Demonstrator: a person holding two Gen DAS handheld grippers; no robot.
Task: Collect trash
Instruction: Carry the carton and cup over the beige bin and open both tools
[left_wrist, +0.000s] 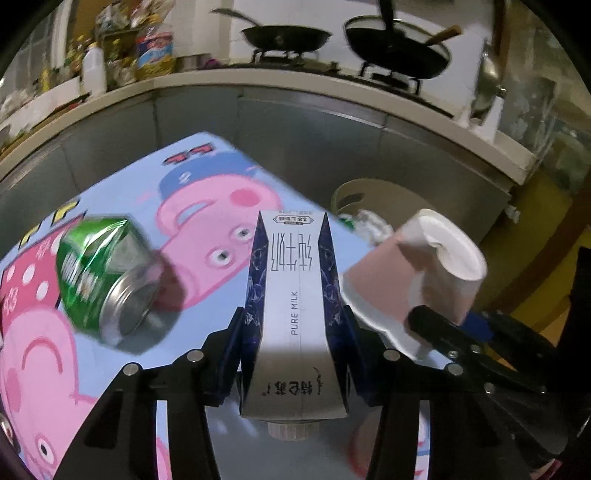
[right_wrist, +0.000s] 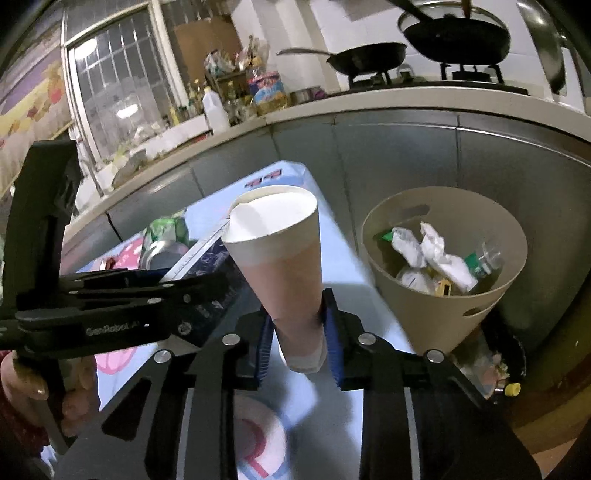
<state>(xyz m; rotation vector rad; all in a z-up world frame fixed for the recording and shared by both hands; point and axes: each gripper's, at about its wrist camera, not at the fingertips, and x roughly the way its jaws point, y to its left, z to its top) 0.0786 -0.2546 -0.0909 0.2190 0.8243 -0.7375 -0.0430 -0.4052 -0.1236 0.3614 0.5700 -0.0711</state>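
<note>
Left gripper (left_wrist: 295, 347) is pinching a milk carton (left_wrist: 295, 314) and right gripper (right_wrist: 297, 347) is pinching a paper cup (right_wrist: 280, 254) above the cartoon table's (left_wrist: 207, 295) far edge, the bin (right_wrist: 443, 266) beyond it already holding trash, a crushed green can (left_wrist: 103, 273) lying uncollected

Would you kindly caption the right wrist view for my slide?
Right tool grips a paper cup near the bin.

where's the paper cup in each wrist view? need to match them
Left wrist: paper cup right of centre, tilted, beside the milk carton, held by the right gripper.
Right wrist: paper cup at centre, between the blue pads.
Shared landmark: beige trash bin.
</note>
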